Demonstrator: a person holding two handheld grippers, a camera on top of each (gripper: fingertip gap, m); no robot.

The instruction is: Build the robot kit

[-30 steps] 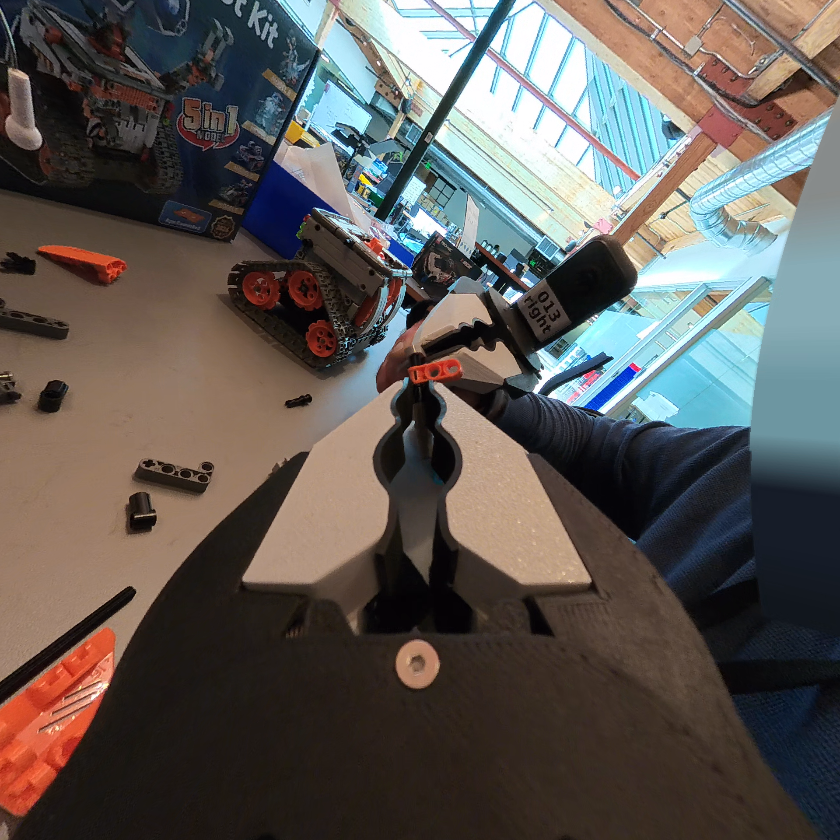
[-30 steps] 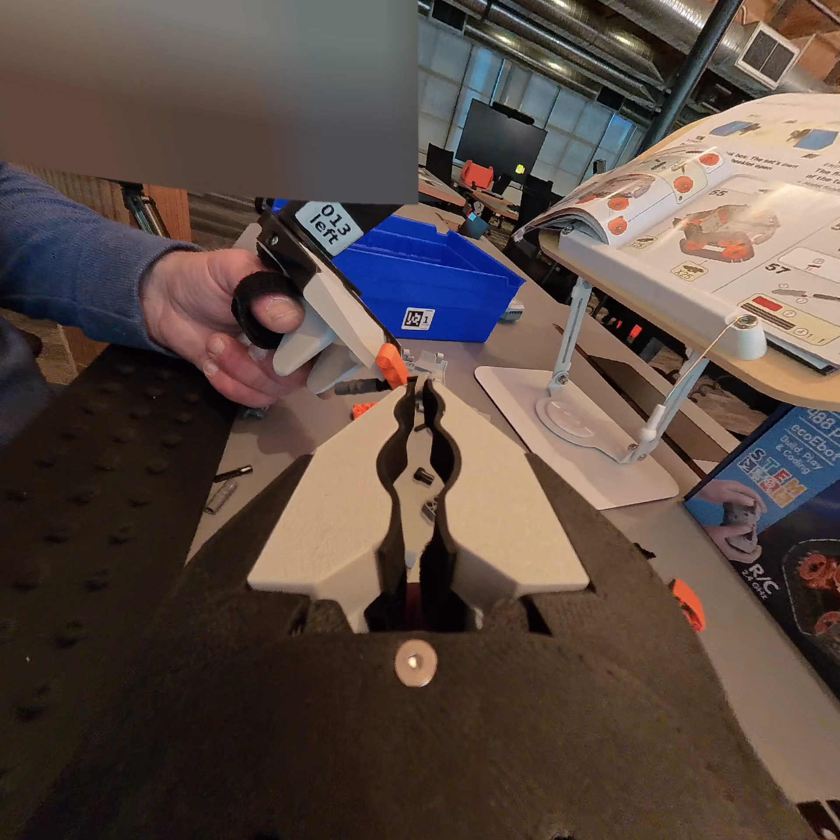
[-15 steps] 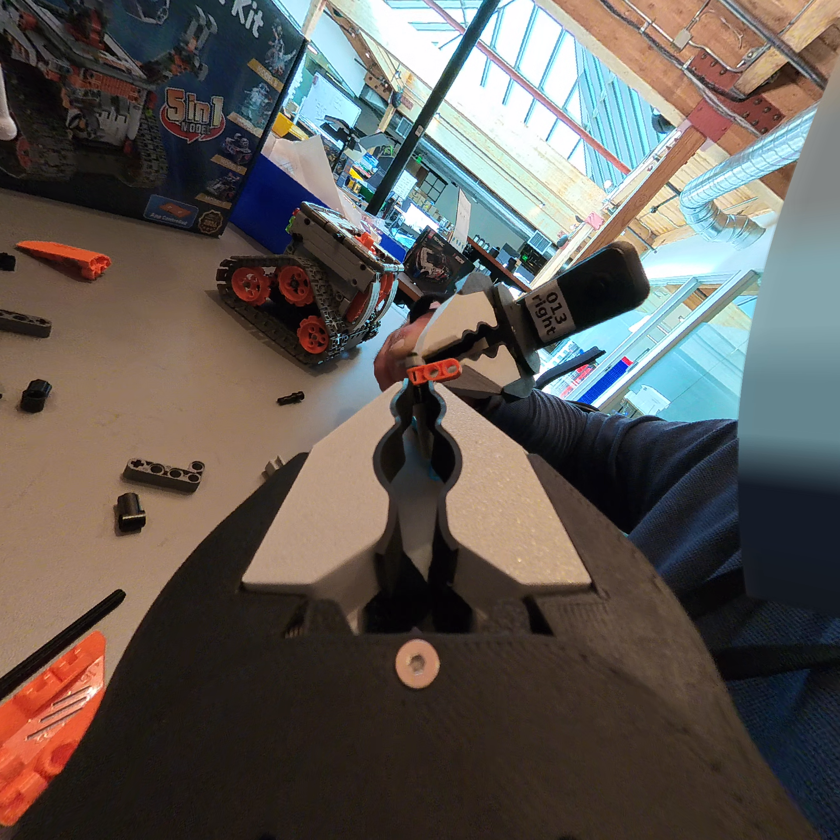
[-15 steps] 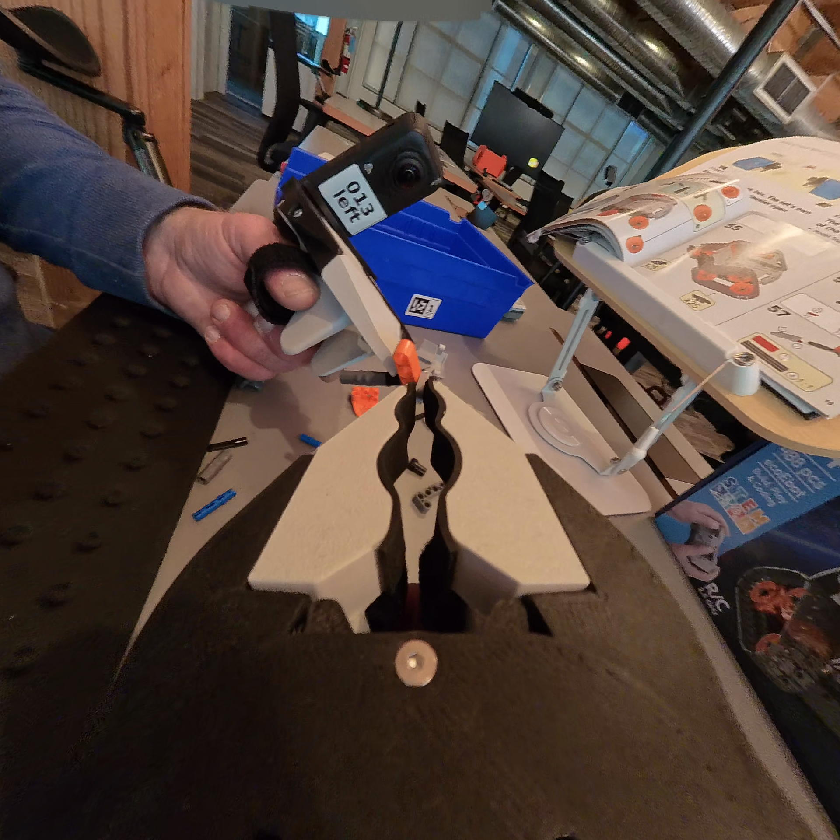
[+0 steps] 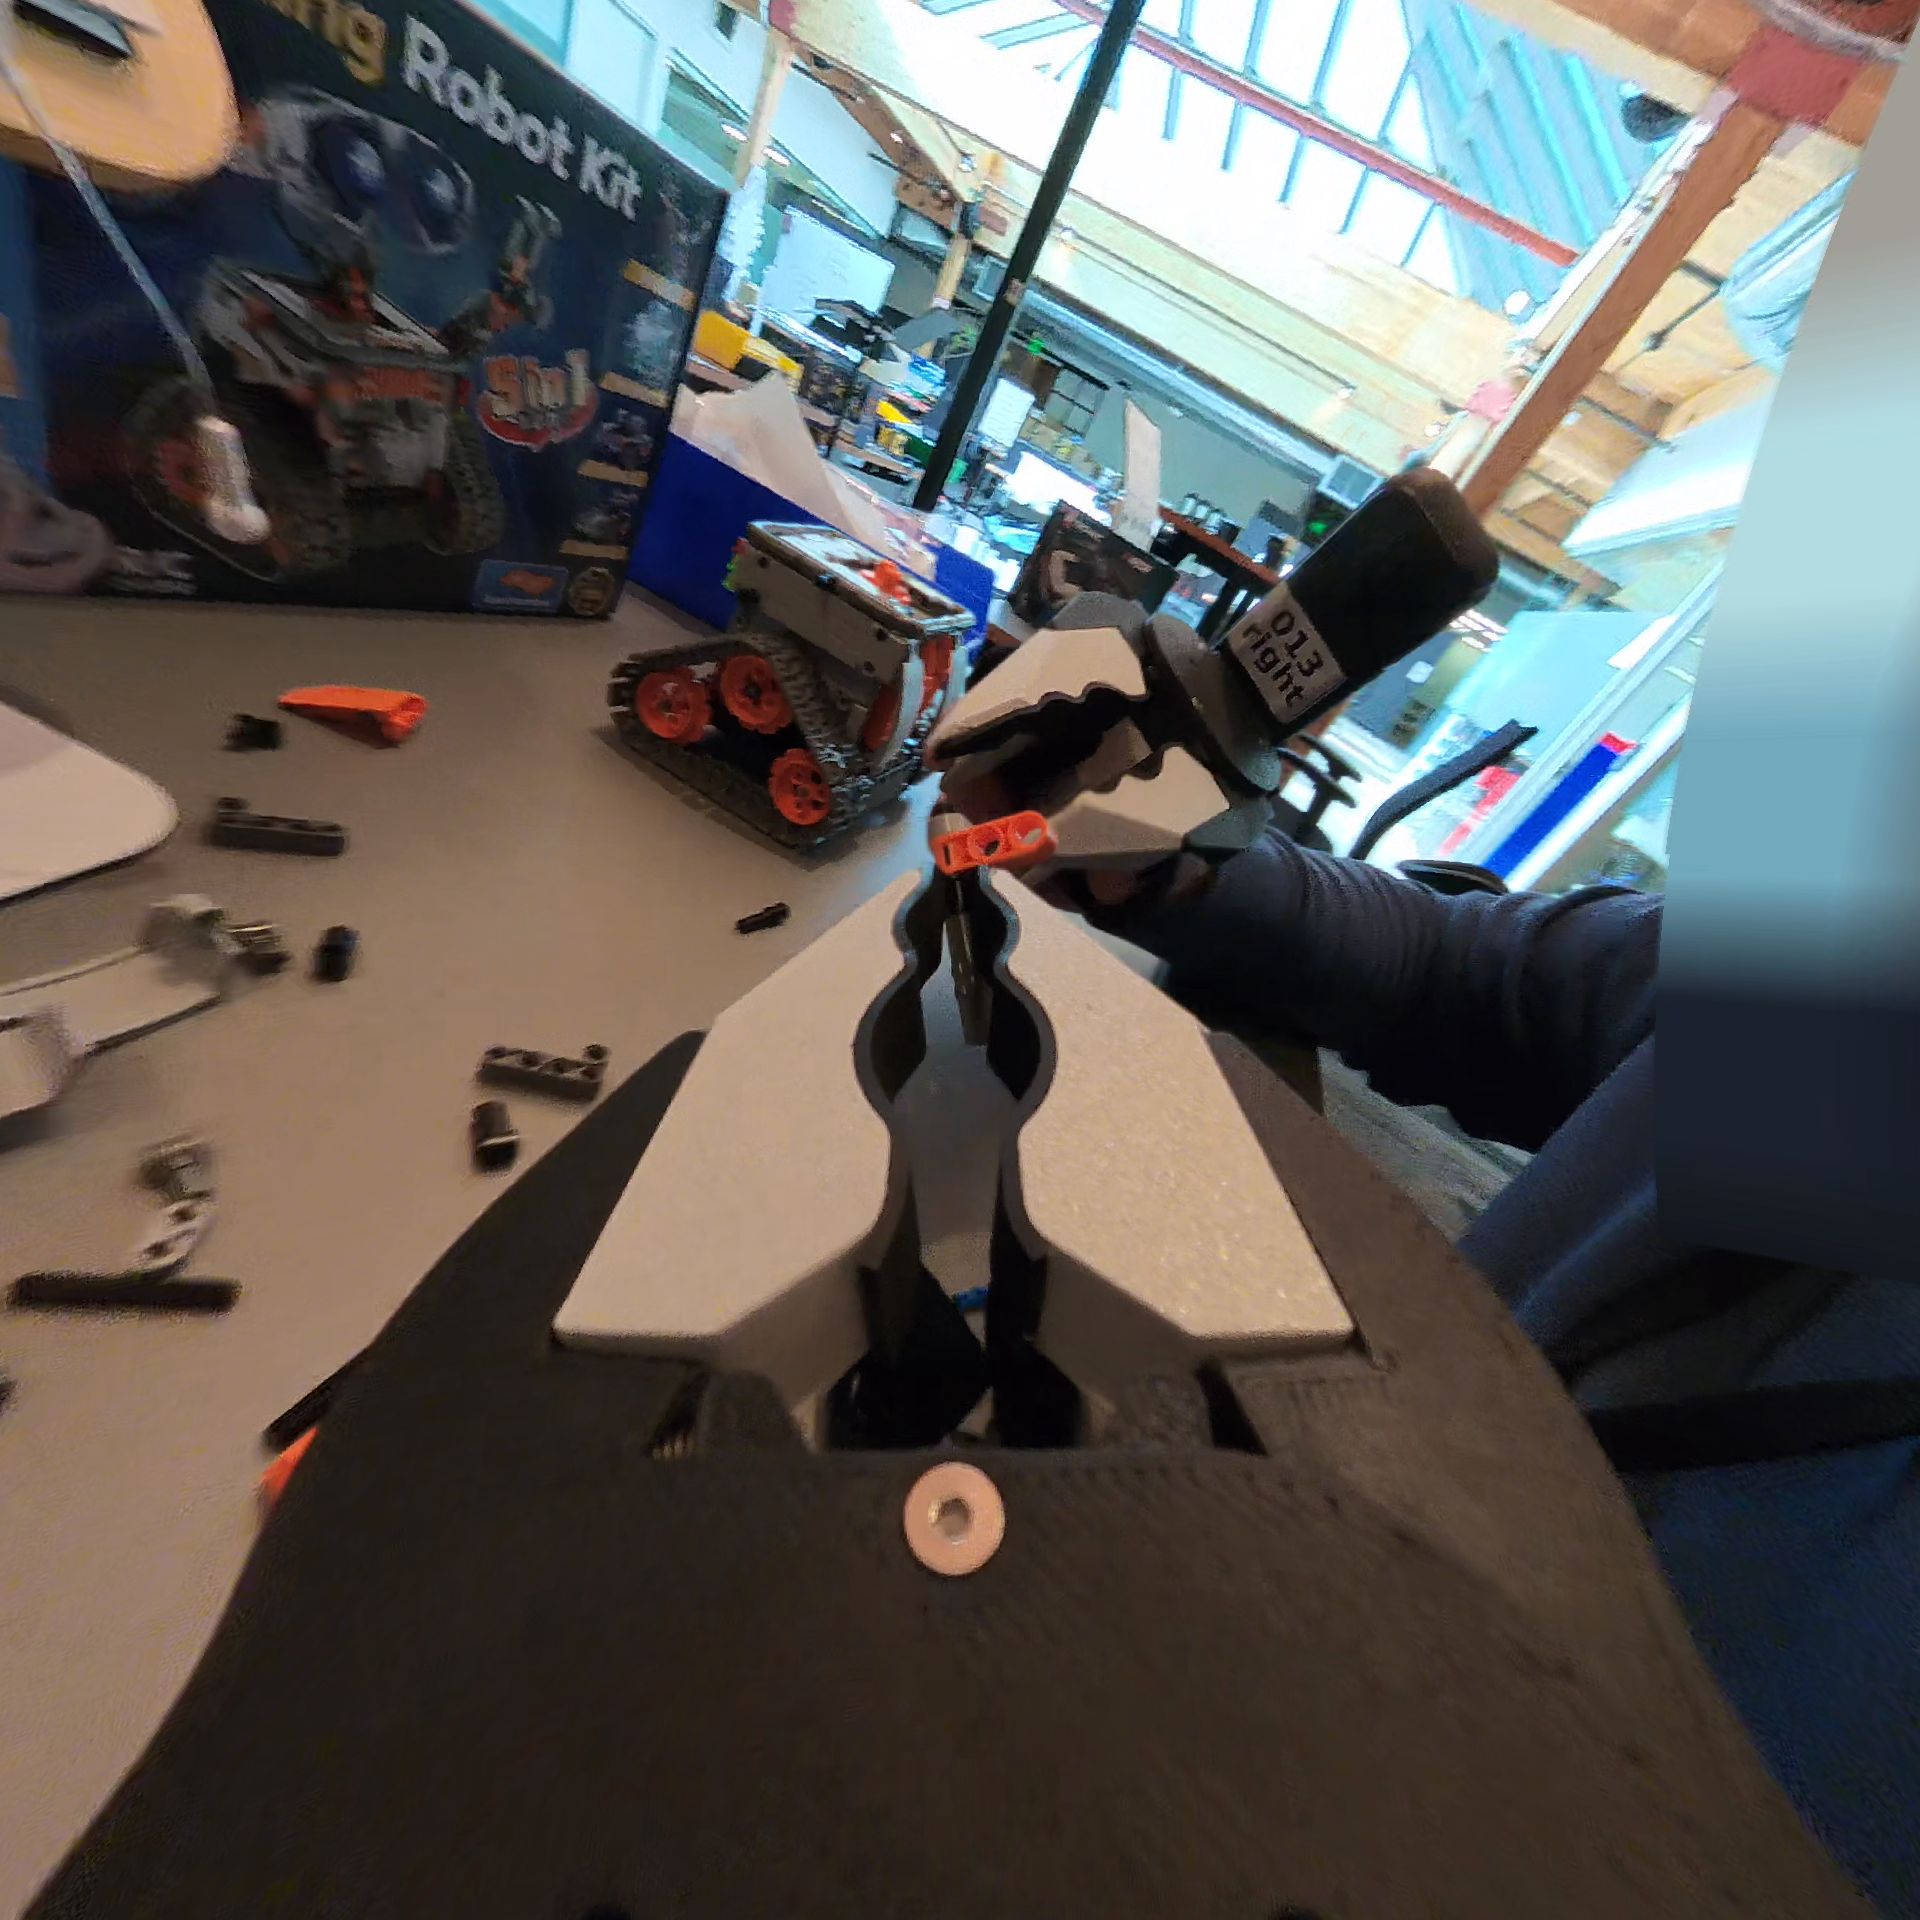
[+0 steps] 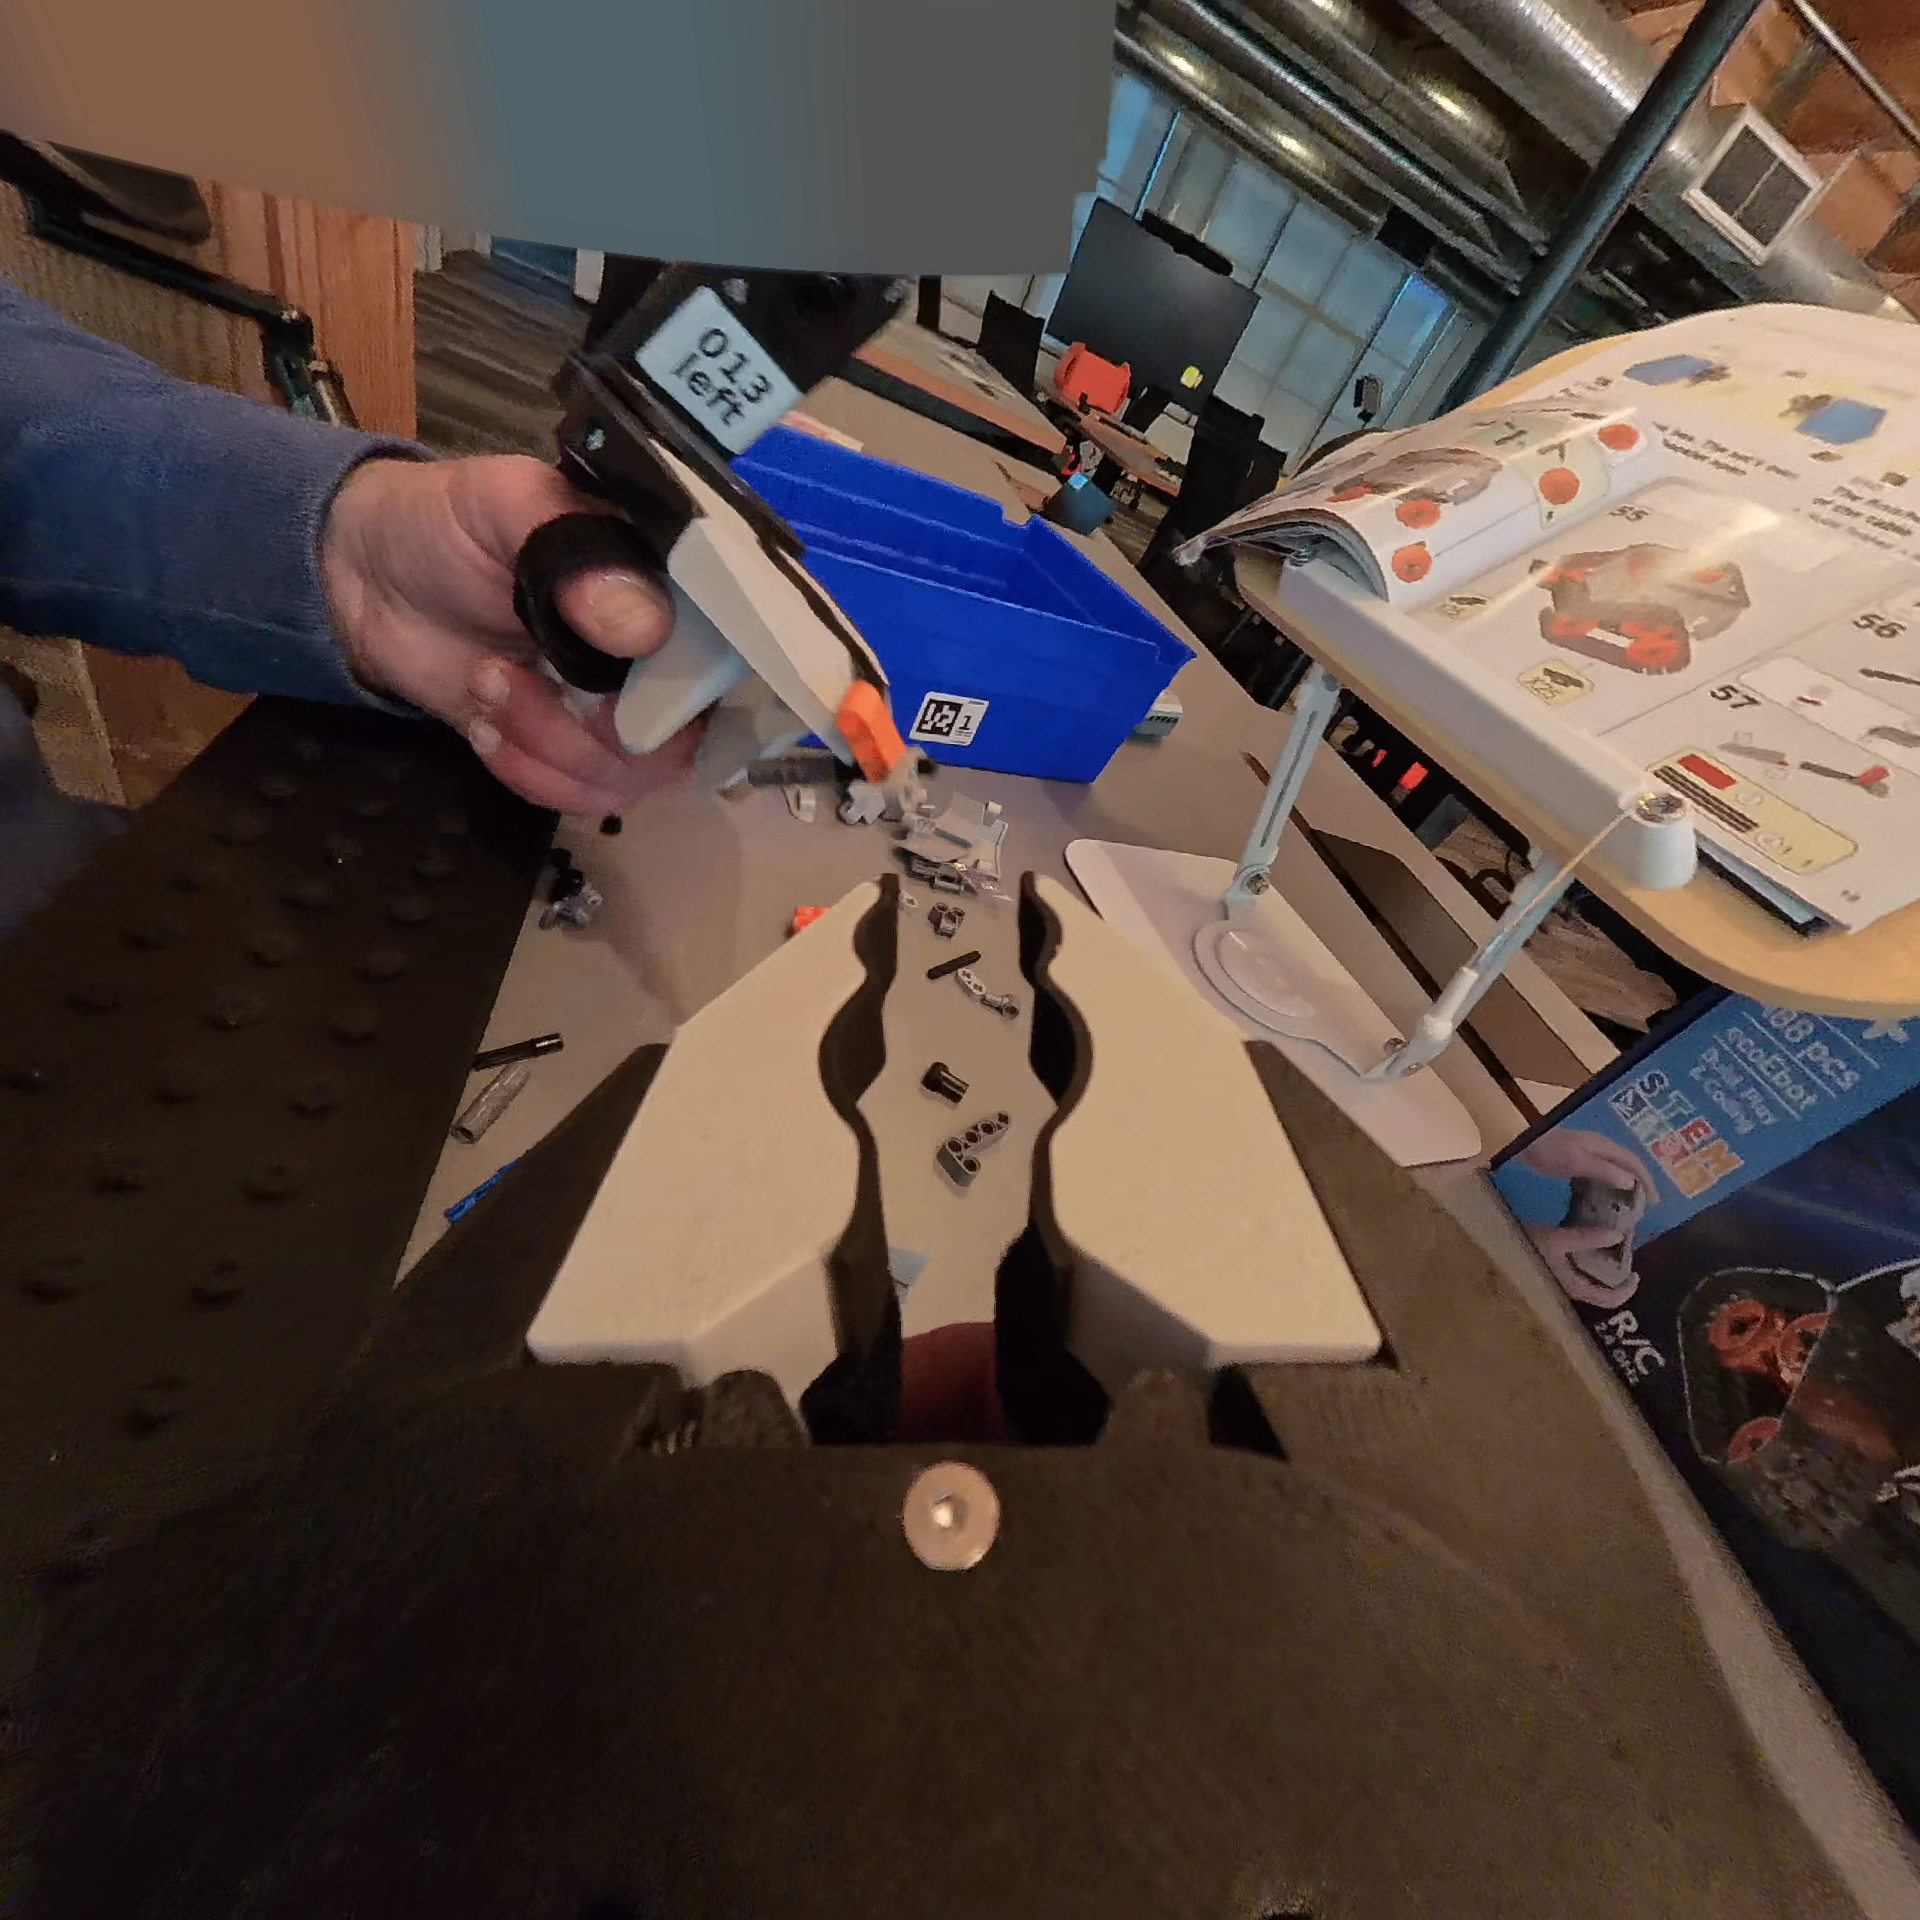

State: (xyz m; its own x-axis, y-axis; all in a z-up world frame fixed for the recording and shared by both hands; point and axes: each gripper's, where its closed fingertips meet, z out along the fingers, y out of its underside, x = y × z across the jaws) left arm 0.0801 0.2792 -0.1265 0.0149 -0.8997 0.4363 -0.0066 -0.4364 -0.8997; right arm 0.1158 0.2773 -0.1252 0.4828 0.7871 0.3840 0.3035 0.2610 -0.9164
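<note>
My left gripper is clenching a grey axle capped with an orange connector; my right gripper is hanging released; the blue bin (contents hidden, I think) is sitting behind.

Printed writing is carried by a white label on the camera body just beyond the left tongs, and by a blue box far to their left. Ahead of the right tongs, a second label, a bin sticker and a booklet at upper right are lettered.
</note>
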